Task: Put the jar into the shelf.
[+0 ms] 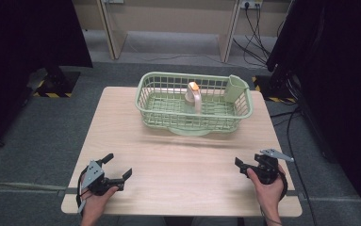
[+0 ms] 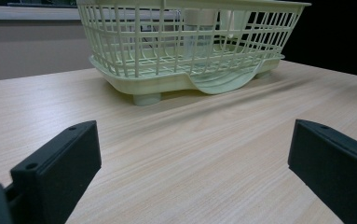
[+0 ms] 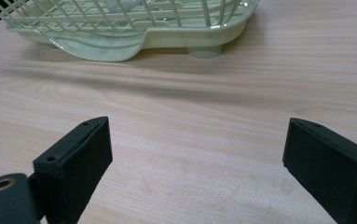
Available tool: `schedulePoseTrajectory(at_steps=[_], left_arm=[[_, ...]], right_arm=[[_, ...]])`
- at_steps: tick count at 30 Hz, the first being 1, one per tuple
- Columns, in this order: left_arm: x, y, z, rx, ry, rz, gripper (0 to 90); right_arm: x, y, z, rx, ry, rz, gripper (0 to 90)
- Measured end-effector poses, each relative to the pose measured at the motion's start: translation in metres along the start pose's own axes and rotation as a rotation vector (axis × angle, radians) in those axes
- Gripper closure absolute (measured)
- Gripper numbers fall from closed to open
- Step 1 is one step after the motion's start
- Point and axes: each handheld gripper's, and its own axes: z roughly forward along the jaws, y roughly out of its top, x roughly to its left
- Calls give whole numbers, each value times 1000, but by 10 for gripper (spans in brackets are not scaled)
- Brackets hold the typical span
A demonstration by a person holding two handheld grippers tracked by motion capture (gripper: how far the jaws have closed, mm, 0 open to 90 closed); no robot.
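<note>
A pale green wire-sided dish basket (image 1: pixel 150 106) stands at the back middle of the wooden table (image 1: pixel 178 160). Inside it a white mug (image 1: pixel 194 96) with something orange at its top stands near the centre. A green utensil cup (image 1: pixel 234 88) hangs in the basket's right corner. My left gripper (image 1: pixel 118 165) rests near the table's front left, open and empty. My right gripper (image 1: pixel 250 160) sits at the front right, open too. In the left gripper view the jaws (image 2: pixel 192 163) stand wide apart over bare wood, facing the basket (image 2: pixel 120 79). The right gripper view shows the same (image 3: pixel 197 158), with the basket (image 3: pixel 167 39) ahead.
Bare wood lies between the grippers and the basket. Black curtained stands (image 1: pixel 22 47) flank the table on both sides. Cables (image 1: pixel 258 33) trail over the grey floor at the back right. A pale desk frame (image 1: pixel 117 33) stands behind.
</note>
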Motion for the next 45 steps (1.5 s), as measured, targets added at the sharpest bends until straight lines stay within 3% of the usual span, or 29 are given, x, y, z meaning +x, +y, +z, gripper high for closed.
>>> schedulePoseTrajectory(at_steps=[27, 45], left_arm=[[0, 0, 0, 1, 1, 0, 19], [0, 0, 0, 2, -1, 0, 19]], right_arm=[[-16, -16, 17, 23, -49, 12, 82], [-18, -25, 23, 12, -56, 2, 83]])
